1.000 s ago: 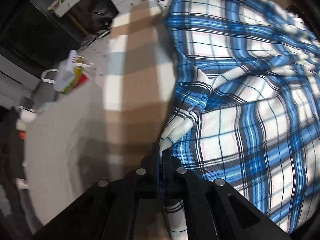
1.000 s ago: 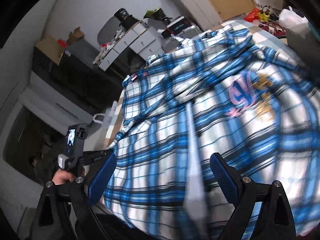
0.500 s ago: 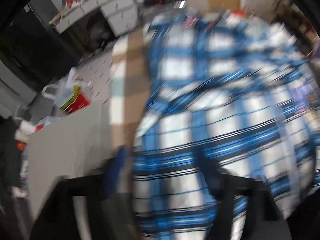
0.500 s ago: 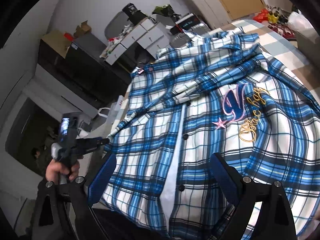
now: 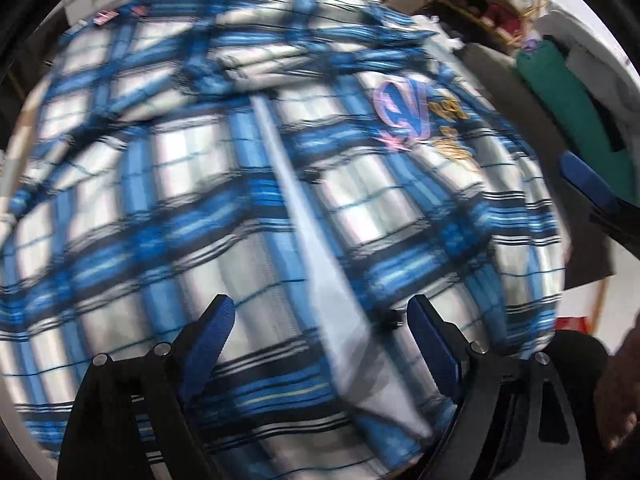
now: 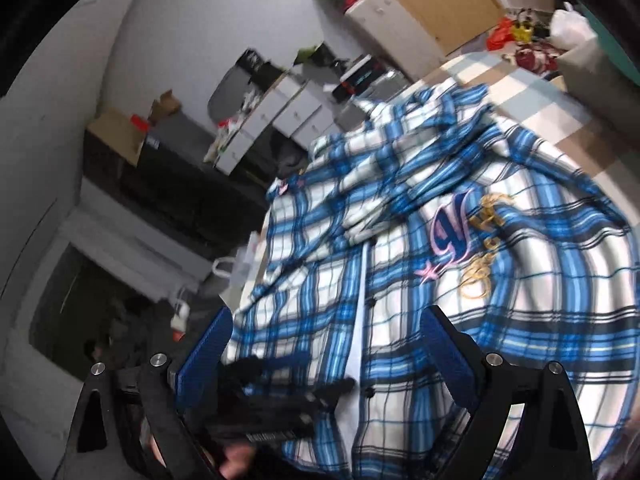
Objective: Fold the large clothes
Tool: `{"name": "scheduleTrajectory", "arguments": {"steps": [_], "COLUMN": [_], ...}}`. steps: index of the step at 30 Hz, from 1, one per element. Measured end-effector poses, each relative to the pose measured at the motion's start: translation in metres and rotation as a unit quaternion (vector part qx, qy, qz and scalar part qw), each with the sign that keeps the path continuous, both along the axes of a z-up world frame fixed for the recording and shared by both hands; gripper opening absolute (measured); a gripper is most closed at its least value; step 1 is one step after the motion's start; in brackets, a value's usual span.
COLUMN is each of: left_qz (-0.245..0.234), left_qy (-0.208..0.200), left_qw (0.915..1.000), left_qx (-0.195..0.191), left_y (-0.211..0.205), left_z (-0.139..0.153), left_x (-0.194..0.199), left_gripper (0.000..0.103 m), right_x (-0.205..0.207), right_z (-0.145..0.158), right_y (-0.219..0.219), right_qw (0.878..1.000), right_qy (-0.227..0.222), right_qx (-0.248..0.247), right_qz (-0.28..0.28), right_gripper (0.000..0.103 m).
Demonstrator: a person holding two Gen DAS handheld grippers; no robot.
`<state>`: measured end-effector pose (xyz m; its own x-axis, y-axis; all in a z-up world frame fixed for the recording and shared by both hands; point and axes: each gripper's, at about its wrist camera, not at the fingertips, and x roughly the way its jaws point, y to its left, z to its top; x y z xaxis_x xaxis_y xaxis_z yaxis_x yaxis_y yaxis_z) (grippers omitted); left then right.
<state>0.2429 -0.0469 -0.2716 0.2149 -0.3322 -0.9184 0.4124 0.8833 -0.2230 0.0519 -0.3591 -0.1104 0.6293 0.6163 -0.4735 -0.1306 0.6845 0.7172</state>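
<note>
The blue plaid shirt (image 5: 248, 184) lies spread face up on a checked surface (image 6: 532, 92), its button strip running down the middle and a pink and gold emblem (image 6: 460, 236) on the chest; the left wrist view of it is smeared by blur. The left gripper (image 5: 320, 344) hangs over the shirt's lower front with its jaws spread wide and nothing pinched, and in the right wrist view it is only a dark, blurred shape. The right gripper (image 6: 324, 348) is likewise spread and empty above the hem, whose near edge is cut off behind its frame.
</note>
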Motion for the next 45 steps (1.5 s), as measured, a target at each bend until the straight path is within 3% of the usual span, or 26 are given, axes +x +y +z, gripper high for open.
{"name": "scheduleTrajectory", "arguments": {"steps": [4, 8, 10, 13, 15, 18, 19, 20, 21, 22, 24, 26, 27, 28, 29, 30, 32, 34, 36, 37, 38, 39, 41, 45], "left_qz": [-0.025, 0.020, 0.046, 0.071, 0.076, 0.087, 0.091, 0.096, 0.099, 0.101, 0.103, 0.113, 0.119, 0.125, 0.128, 0.131, 0.165, 0.211, 0.277, 0.305, 0.325, 0.341, 0.358, 0.369], "left_qy": [0.014, 0.008, -0.004, -0.044, -0.056, -0.054, -0.054, -0.058, -0.063, -0.069, -0.079, -0.088, -0.089, -0.091, -0.101, -0.108, -0.139, -0.182, -0.224, -0.247, -0.262, -0.270, -0.268, -0.223], "left_qw": [0.9954, 0.9936, 0.9948, 0.9965, 0.9951, 0.9937, 0.9933, 0.9927, 0.9918, 0.9909, 0.9891, 0.9859, 0.9847, 0.9835, 0.9831, 0.9823, 0.9736, 0.9576, 0.9315, 0.9185, 0.9083, 0.8999, 0.8939, 0.9023], "left_qx": [-0.091, -0.111, -0.091, -0.002, 0.031, 0.045, 0.045, 0.045, 0.050, 0.056, 0.069, 0.086, 0.092, 0.094, 0.084, 0.078, 0.074, 0.074, 0.071, 0.049, 0.033, 0.030, 0.032, 0.016], "left_y": [0.006, 0.023, 0.032, 0.032, 0.032, 0.034, 0.035, 0.034, 0.035, 0.035, 0.037, 0.045, 0.049, 0.057, 0.065, 0.071, 0.088, 0.104, 0.128, 0.142, 0.151, 0.156, 0.166, 0.177], "left_z": [0.007, 0.014, 0.015, 0.011, 0.006, 0.001, 0.000, 0.000, 0.001, 0.002, 0.004, 0.007, 0.008, 0.013, 0.022, 0.028, 0.046, 0.062, 0.081, 0.090, 0.095, 0.098, 0.098, 0.084], "left_x": [0.014, 0.029, 0.036, 0.047, 0.051, 0.059, 0.061, 0.063, 0.063, 0.064, 0.063, 0.061, 0.059, 0.053, 0.046, 0.042, 0.032, 0.030, 0.022, 0.016, 0.013, 0.013, 0.016, 0.032], "left_gripper": [0.085, 0.086, 0.086, 0.086, 0.086, 0.086, 0.086, 0.086, 0.086, 0.086, 0.086, 0.086, 0.086, 0.086, 0.086, 0.086, 0.086, 0.086, 0.086, 0.086, 0.086, 0.086, 0.086, 0.086], "right_x": [0.013, 0.060, 0.095, 0.159, 0.202, 0.250, 0.260, 0.269, 0.279, 0.283, 0.288, 0.288, 0.285, 0.277, 0.271, 0.260, 0.245, 0.239, 0.244, 0.252, 0.256, 0.263, 0.278, 0.310], "right_z": [0.004, 0.016, 0.023, 0.019, 0.011, -0.009, -0.017, -0.023, -0.030, -0.034, -0.037, -0.029, -0.018, -0.002, 0.013, 0.035, 0.069, 0.093, 0.108, 0.111, 0.111, 0.106, 0.089, 0.041], "right_y": [-0.020, -0.042, -0.054, -0.063, -0.059, -0.055, -0.056, -0.054, -0.047, -0.040, -0.019, -0.004, -0.002, 0.001, 0.004, 0.013, 0.038, 0.073, 0.120, 0.151, 0.176, 0.209, 0.258, 0.307], "right_qw": [1.000, 0.995, 0.985, 0.972, 0.961, 0.946, 0.944, 0.939, 0.928, 0.920, 0.888, 0.865, 0.867, 0.886, 0.900, 0.914, 0.934, 0.944, 0.945, 0.940, 0.936, 0.930, 0.919, 0.910], "right_qy": [-0.001, 0.024, 0.034, 0.067, 0.082, 0.115, 0.126, 0.133, 0.137, 0.134, 0.113, 0.095, 0.081, 0.044, 0.010, -0.035, -0.097, -0.127, -0.129, -0.125, -0.121, -0.116, -0.084, 0.006], "right_qx": [-0.010, -0.087, -0.147, -0.208, -0.256, -0.296, -0.295, -0.304, -0.334, -0.360, -0.440, -0.489, -0.487, -0.458, -0.431, -0.400, -0.344, -0.301, -0.284, -0.287, -0.288, -0.289, -0.312, -0.347], "right_qz": [-0.029, -0.045, -0.079, -0.080, -0.069, -0.072, -0.080, -0.087, -0.086, -0.078, -0.067, -0.063, -0.065, -0.061, -0.055, -0.052, -0.023, 0.036, 0.102, 0.137, 0.161, 0.197, 0.228, 0.229], "right_gripper": [0.102, 0.102, 0.102, 0.102, 0.102, 0.100, 0.098, 0.085, 0.059, 0.047, 0.046, 0.047, 0.049, 0.050, 0.060, 0.080, 0.097, 0.097, 0.097, 0.095, 0.088, 0.055, 0.011, 0.013]}}
